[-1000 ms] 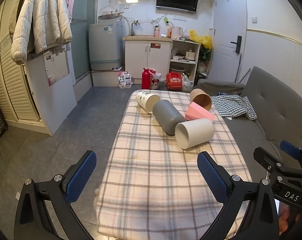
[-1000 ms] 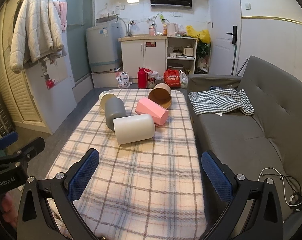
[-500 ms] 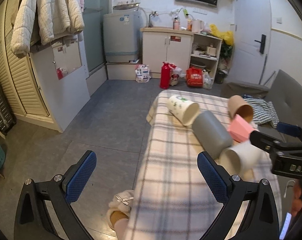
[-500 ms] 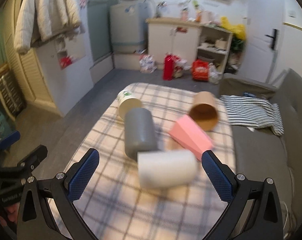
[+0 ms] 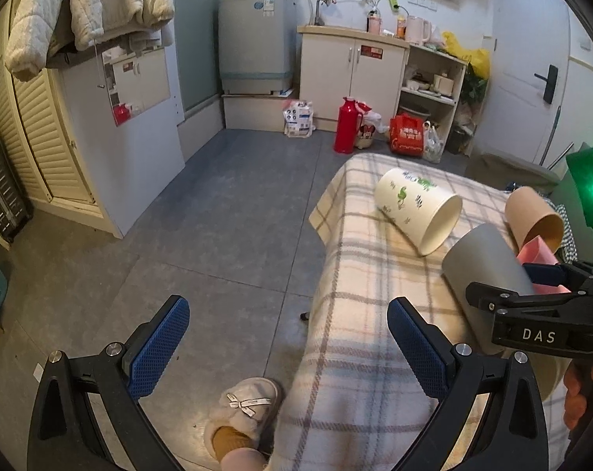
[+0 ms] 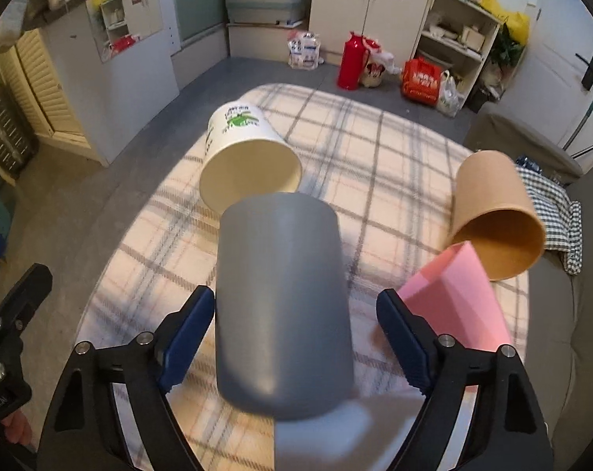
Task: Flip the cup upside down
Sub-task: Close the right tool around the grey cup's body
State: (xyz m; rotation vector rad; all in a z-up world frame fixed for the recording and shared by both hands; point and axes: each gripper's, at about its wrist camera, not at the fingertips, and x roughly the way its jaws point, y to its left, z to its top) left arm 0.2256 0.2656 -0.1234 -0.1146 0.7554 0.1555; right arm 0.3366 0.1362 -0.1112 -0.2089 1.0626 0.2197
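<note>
The grey cup [image 6: 282,306] is straddled by the open right gripper [image 6: 292,337]; off-centre closure may roll it away.

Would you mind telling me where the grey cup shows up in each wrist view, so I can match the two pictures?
Left wrist view: the grey cup lies at the right edge, partly behind the right gripper.
Right wrist view: the grey cup fills the lower centre, between the open fingers of the right gripper.
Shared landmark: the white cup with green print, lying just beyond it on the checked cloth.
</note>
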